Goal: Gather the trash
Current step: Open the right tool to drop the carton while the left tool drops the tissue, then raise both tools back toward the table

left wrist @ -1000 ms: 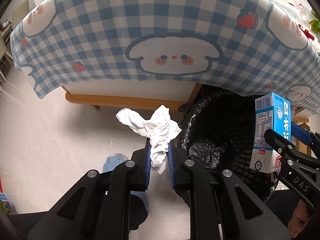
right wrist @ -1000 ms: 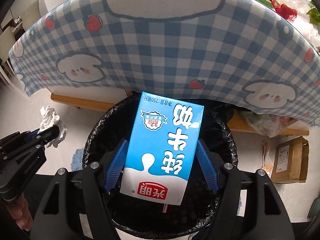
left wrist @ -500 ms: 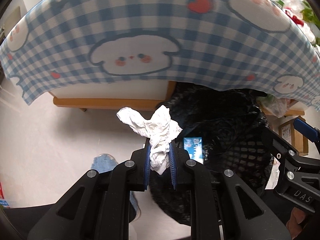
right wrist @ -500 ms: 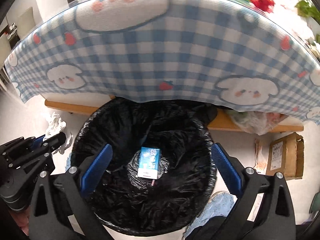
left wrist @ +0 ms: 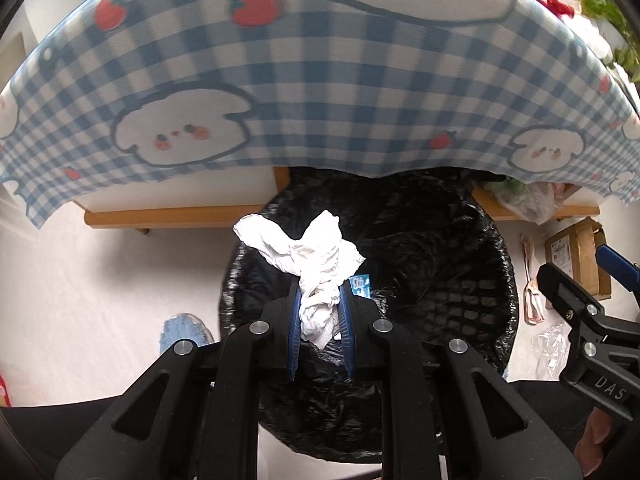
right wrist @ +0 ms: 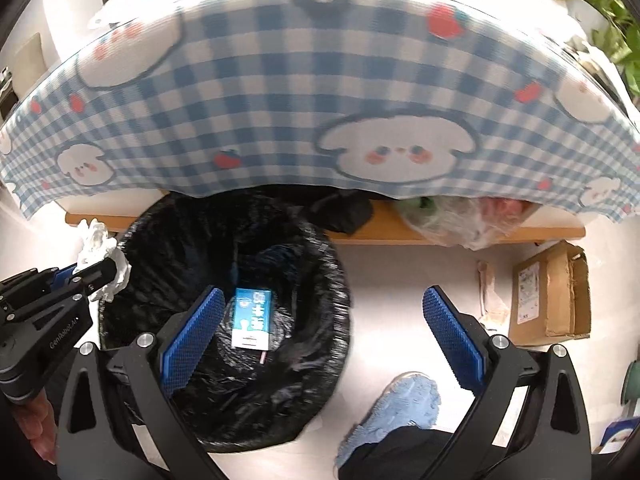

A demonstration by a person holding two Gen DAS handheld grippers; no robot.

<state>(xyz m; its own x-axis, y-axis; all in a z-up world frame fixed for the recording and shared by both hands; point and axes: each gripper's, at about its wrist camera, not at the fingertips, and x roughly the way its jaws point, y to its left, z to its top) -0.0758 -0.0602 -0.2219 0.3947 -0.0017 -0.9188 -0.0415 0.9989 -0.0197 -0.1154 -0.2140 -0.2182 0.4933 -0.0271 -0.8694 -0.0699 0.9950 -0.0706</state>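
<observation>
Over bin (left wrist: 460,240), left gripper (left wrist: 319,312) pinches tissue (left wrist: 308,252).

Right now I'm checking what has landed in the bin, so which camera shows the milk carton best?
The right wrist view: the milk carton lies in full sight at the bottom of the black-lined trash bin. In the left wrist view only a blue corner peeks past the crumpled tissue held in the left tool.

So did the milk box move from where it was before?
Yes. The milk box was clamped in the right gripper above the bin; now it lies down at the bottom of the bin, and that gripper is open.
</observation>
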